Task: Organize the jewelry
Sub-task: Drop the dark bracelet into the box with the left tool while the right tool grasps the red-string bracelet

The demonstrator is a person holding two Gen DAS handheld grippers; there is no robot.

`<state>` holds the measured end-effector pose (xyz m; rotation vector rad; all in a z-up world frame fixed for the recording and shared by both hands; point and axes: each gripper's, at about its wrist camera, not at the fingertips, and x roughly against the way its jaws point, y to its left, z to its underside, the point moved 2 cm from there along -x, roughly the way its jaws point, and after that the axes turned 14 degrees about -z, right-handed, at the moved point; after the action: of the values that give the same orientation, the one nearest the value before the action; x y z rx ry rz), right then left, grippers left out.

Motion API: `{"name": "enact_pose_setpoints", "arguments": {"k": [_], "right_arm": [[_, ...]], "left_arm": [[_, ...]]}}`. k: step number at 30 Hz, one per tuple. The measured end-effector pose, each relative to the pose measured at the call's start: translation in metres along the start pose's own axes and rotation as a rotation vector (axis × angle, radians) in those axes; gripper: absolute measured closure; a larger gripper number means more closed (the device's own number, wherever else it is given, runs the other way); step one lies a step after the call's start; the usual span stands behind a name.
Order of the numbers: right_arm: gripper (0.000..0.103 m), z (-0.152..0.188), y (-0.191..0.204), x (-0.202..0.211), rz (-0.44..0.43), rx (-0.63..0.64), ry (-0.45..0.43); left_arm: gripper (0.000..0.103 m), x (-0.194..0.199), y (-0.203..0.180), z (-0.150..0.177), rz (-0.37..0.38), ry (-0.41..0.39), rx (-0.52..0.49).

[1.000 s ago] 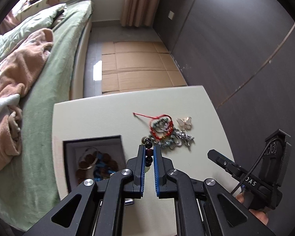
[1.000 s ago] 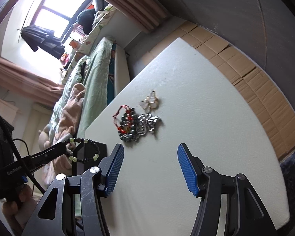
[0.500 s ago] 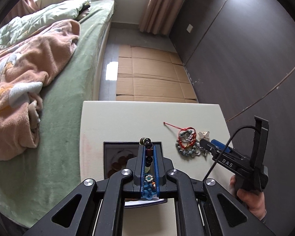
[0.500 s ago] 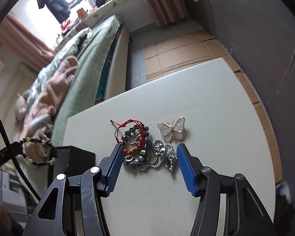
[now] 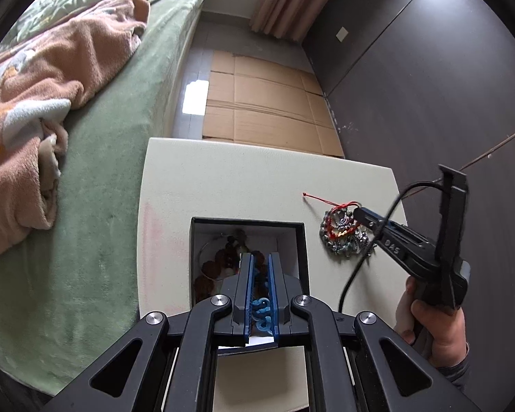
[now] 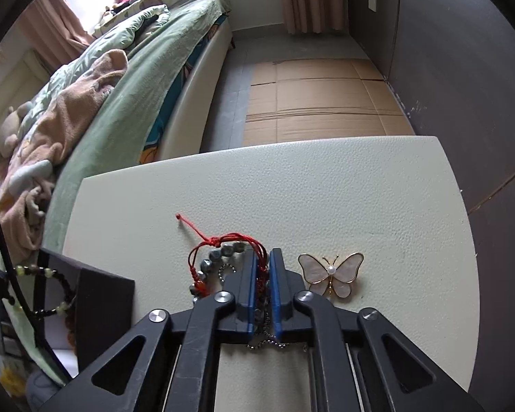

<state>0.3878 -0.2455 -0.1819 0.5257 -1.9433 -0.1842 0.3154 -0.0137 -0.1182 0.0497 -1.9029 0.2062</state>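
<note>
— Jewelry first: where is it, going left to right?

— On my far left the black box point(image 5: 300, 240) sits on the pale table point(image 5: 223, 185), already holding brown beads and a blue chain. My left gripper point(image 5: 260, 261) hangs over it, fingers nearly together on a beaded bracelet point(image 6: 60, 304); the right camera shows that bracelet dangling over the box's edge.

— And further right?

— A pile of bracelets point(image 6: 219, 267) lies on the table, a red cord one point(image 6: 223, 240) on top with its tail running off to the left. My right gripper point(image 6: 262, 257) is down in that pile, fingers closed to a narrow gap with red cord and chain between them. Just beside it, to the right, a butterfly brooch point(image 6: 330, 274) lies flat, clear of the fingers.
</note>
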Motion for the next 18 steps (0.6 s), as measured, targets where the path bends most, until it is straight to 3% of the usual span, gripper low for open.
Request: {"name": "enact_pose_setpoints", "arguments": {"k": [8, 11, 13, 18], "right_arm": [[0.097, -0.003, 0.032, 0.043, -0.022, 0.050, -0.071], [0.097, -0.005, 0.049, 0.056, -0.037, 0.079, -0.083], [0.097, -0.006, 0.060, 0.063, -0.048, 0.095, -0.089], [0.097, -0.007, 0.088, 0.077, -0.080, 0.130, -0.092]], "left_arm": [[0.086, -0.001, 0.021, 0.007, 0.020, 0.023, 0.060], [0.068, 0.004, 0.029, 0.010, 0.024, 0.010, 0.081], [0.044, 0.010, 0.037, 0.012, 0.014, -0.019, 0.101], [0.030, 0.020, 0.060, 0.011, 0.011, -0.070, 0.152]]}}
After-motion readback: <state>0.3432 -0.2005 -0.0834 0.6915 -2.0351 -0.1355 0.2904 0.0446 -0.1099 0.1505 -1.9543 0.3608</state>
